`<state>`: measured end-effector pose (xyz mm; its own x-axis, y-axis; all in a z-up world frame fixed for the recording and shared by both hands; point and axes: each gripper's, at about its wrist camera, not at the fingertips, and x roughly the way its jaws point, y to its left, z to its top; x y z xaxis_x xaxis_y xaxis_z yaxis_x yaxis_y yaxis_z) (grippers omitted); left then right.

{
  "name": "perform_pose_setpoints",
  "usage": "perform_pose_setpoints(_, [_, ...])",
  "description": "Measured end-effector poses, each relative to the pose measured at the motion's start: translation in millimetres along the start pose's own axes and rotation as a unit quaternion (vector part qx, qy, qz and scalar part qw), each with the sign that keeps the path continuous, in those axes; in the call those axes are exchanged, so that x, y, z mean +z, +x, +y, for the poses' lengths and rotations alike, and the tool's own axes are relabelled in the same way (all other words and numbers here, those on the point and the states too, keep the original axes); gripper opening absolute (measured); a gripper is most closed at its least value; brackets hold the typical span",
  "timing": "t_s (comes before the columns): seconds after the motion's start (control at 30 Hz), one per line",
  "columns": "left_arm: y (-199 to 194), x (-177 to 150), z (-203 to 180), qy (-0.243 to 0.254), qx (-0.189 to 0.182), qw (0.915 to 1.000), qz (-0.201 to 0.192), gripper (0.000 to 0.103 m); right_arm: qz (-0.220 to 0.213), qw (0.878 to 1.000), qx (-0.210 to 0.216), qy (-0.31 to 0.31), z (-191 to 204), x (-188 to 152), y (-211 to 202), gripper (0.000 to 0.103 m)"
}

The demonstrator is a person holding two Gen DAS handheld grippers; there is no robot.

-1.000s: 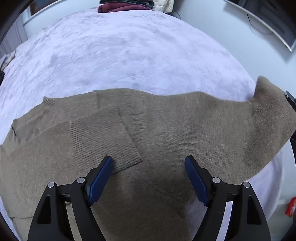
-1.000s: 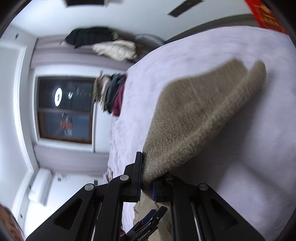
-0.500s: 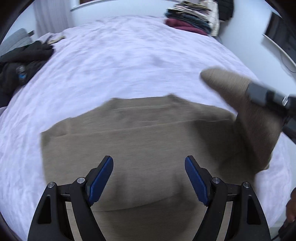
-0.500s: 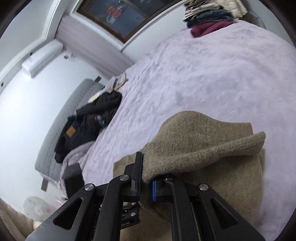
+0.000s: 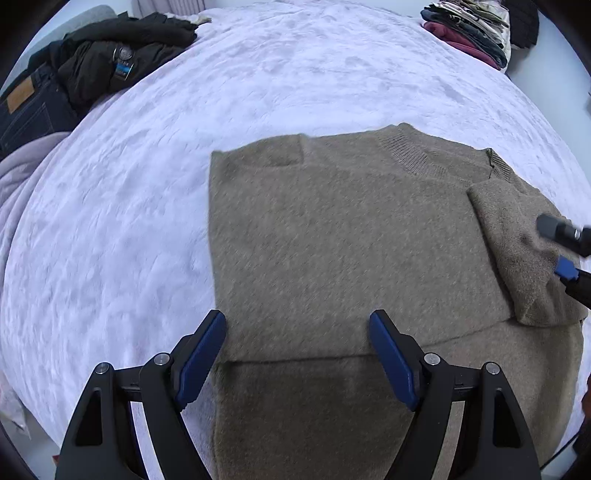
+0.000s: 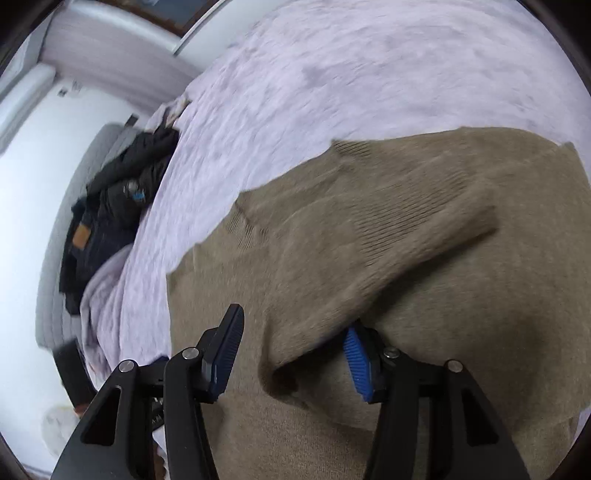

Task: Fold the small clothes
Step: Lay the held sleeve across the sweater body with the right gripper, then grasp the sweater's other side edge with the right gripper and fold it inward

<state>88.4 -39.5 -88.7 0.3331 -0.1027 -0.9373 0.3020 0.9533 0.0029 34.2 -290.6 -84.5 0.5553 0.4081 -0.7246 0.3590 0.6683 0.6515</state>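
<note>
Sweater point(image 5: 351, 251) flat on bed point(image 5: 147, 184), sleeve point(image 6: 369, 273) laid across body. My R gripper point(image 6: 291, 347) wide, sleeve between fingers, not pinched. L gripper point(image 5: 297, 354) wide, empty, over hem. Risk: finger snags knit on pull-back, drags sleeve off fold.

Sweater point(image 5: 351, 240) is plain taupe-brown knit with ribbed texture at collar and cuff, lying on a pale lavender bedspread point(image 5: 258, 81) with a faint mottled pile. Both the left gripper point(image 5: 297, 350) and right gripper point(image 6: 291, 347) are black-framed with blue pads point(image 5: 201, 354). At the bedspread's far left edge there's a black jacket point(image 5: 122, 55) over dark navy jeans point(image 5: 26, 110) with a tan leather patch; at its far right corner, a stack of clothes point(image 5: 469, 29) in maroon, dark blue and cream.
</note>
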Motion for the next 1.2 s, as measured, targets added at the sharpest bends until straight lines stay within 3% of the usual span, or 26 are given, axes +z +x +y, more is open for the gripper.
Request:
perform_pose_setpoints(0.03, [-1.5,-1.6,3.3,-0.005,-0.001,1.0000,0.000,0.080,-0.010,0.999,0.009,0.038,-10.5,3.5,-4.6,0.056])
perform_pose_setpoints(0.1, [-6.1,-5.1,9.4,-0.012,-0.002,0.9999,0.000,0.080,-0.030,0.992,0.043,0.118,-30.7,14.4,-6.4,0.018])
perform_pose_setpoints(0.13, [-8.1,-6.8,12.2,-0.015,-0.003,0.9999,-0.001,0.080,-0.036,0.989,0.046,0.134,-33.4,20.0,-6.6,0.007])
perform_pose_setpoints(0.17, [-10.5,-9.5,15.6,-0.018,-0.002,0.9998,-0.003,0.080,-0.045,0.990,0.045,0.122,-24.5,25.0,-7.3,0.007])
perform_pose_setpoints(0.23, [-13.9,-15.1,22.4,-0.021,0.002,0.9998,-0.003,0.080,-0.049,0.998,0.041,0.029,11.8,29.1,-6.3,0.007])
perform_pose_setpoints(0.3, [-15.6,-20.8,29.5,-0.025,0.005,0.9997,0.000,0.080,-0.033,0.996,0.032,-0.070,50.3,22.4,-1.2,0.007])
perform_pose_setpoints(0.43, [-15.0,-32.4,42.5,-0.030,0.017,0.9994,0.011,0.080,0.032,0.966,-0.001,-0.258,124.5,-16.2,42.5,0.009])
perform_pose_setpoints(0.53, [-14.3,-39.2,53.6,-0.040,0.022,0.9988,0.019,0.080,0.095,0.939,-0.026,-0.331,145.8,-51.3,83.0,0.014])
perform_pose_setpoints(0.6, [-15.4,-41.8,60.4,-0.045,0.026,0.9984,0.020,0.080,0.128,0.925,-0.053,-0.353,140.3,-71.3,99.1,0.024])
perform_pose_setpoints(0.67, [-19.7,-43.3,64.5,-0.047,0.024,0.9985,0.017,0.080,0.128,0.924,-0.047,-0.357,142.2,-80.1,99.5,0.050])
perform_pose_setpoints(0.73, [-24.3,-41.4,64.9,-0.046,0.015,0.9988,0.013,0.080,0.122,0.931,-0.038,-0.343,141.1,-79.3,89.1,0.058])
perform_pose_setpoints(0.83, [-26.3,-28.8,60.8,-0.037,-0.012,0.9992,0.010,0.080,0.105,0.949,-0.028,-0.295,124.4,-71.7,62.1,0.058])
perform_pose_setpoints(0.9, [-29.3,-18.2,52.0,-0.025,-0.029,0.9993,0.000,0.080,0.089,0.966,-0.029,-0.242,97.4,-67.7,35.1,0.058])
perform_pose_setpoints(1.03, [-25.5,1.6,27.6,0.001,-0.052,0.9986,-0.009,0.080,0.042,0.995,-0.045,-0.078,21.3,-54.6,-29.9,0.058])
perform_pose_setpoints(1.1, [-18.0,6.7,16.1,0.005,-0.064,0.9979,-0.003,0.080,0.014,0.999,-0.042,0.020,-24.2,-54.9,-59.5,0.058])
perform_pose_setpoints(1.2, [-4.5,7.6,2.3,0.003,-0.066,0.9978,0.007,0.080,-0.019,0.991,-0.039,0.126,-76.8,-62.4,-86.4,0.058])
